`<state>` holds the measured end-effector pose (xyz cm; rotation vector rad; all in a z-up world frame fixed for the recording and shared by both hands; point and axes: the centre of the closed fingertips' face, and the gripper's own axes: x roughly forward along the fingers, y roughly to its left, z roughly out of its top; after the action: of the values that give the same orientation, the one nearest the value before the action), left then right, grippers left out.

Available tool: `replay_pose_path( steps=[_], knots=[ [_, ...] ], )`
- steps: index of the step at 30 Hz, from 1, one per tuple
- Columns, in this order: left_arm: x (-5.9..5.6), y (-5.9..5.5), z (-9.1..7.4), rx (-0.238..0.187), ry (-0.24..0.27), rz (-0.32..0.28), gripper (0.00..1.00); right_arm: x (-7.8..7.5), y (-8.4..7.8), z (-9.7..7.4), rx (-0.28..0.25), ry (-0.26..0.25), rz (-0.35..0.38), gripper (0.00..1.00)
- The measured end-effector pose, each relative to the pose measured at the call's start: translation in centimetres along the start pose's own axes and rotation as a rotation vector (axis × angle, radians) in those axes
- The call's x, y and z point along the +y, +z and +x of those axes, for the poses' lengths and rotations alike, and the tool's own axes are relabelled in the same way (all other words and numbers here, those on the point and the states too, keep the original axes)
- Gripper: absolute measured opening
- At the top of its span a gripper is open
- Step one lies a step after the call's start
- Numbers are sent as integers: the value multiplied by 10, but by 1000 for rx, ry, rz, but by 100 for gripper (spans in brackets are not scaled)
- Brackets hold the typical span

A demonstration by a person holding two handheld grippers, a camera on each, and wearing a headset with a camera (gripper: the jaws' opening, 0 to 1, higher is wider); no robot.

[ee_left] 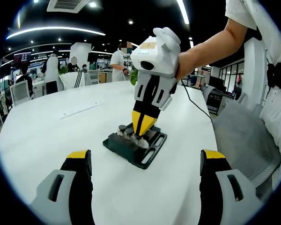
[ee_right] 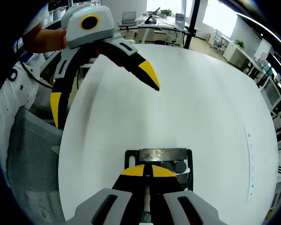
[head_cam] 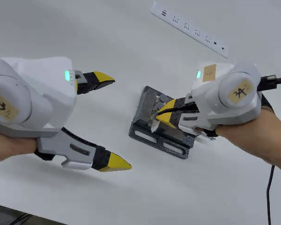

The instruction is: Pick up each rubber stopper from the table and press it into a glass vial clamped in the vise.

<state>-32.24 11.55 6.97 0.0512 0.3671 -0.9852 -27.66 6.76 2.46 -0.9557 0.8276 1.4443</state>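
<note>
Vise of dark metal sits on the white table. We see the right gripper reaching over it from the right. Its yellow-tipped jaws are drawn together, the tips meeting just above the clamped row. In the left gripper view the glass vials stand side by side in the vise, with dark rubber stoppers on their tops. The right gripper's tips come down onto that row, and we cannot tell whether they touch it or whether anything is pinched between them. In the right gripper view a round dark stopper lies just beside our closed tips, inside the vise. The left gripper hovers well apart from the vise, on its left, with its jaws spread wide. A white power strip lies far back on the table.
</note>
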Motion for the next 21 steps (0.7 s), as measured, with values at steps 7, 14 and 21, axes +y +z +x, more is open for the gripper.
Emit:
replay_pose_path(
  steps=[7,14,21],
  knots=[
    [0,1,1,0,-2,0,96,0,1,1,22,-2,-3,0],
    [0,-1,1,0,0,1,95,0,1,1,47,4,-22,0],
    [0,0,1,-3,3,-2,95,0,1,2,62,1,-46,0]
  ],
)
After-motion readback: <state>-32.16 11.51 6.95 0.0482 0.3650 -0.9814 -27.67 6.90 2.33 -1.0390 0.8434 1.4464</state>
